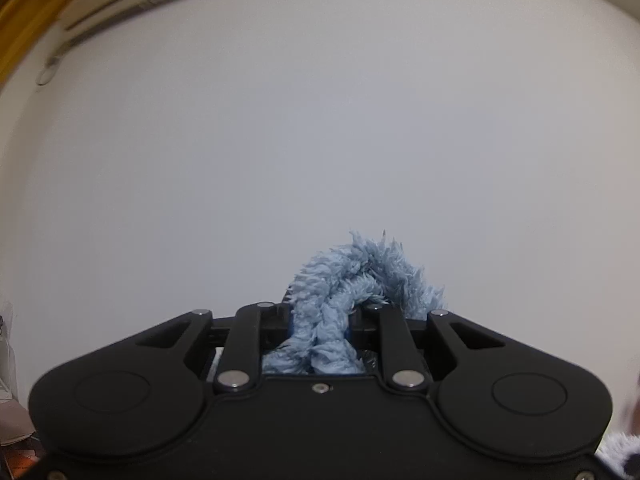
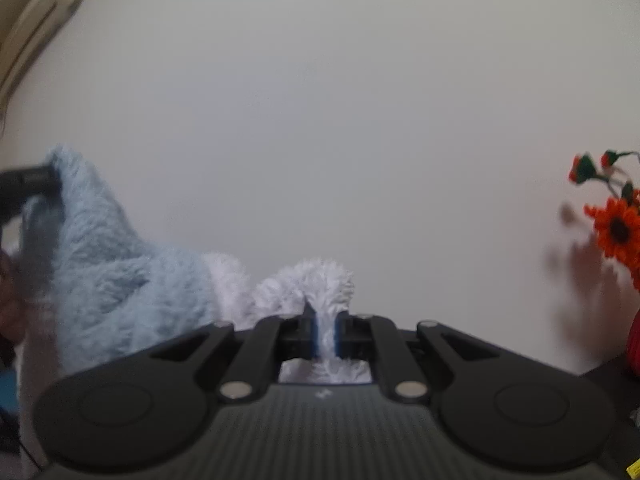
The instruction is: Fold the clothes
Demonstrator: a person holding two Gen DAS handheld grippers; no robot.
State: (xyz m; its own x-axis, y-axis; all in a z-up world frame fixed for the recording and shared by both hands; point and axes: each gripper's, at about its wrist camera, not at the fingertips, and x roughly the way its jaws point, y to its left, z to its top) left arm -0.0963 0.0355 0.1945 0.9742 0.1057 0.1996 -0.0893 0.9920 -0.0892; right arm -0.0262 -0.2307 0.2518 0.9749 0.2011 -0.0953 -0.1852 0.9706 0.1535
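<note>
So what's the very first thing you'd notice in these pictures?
Probably the fluffy light-blue garment, stretched between the two grippers in front of a plain white wall. The left gripper pinches a blue tuft, and the right gripper pinches a white fuzzy part. Next, the bright orange flowers at the far right of the right wrist view.

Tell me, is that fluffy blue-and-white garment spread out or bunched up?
Neither fully: the fluffy garment hangs stretched between the left gripper and right gripper, each pinching a bunched edge. How it hangs below is hidden.
</note>
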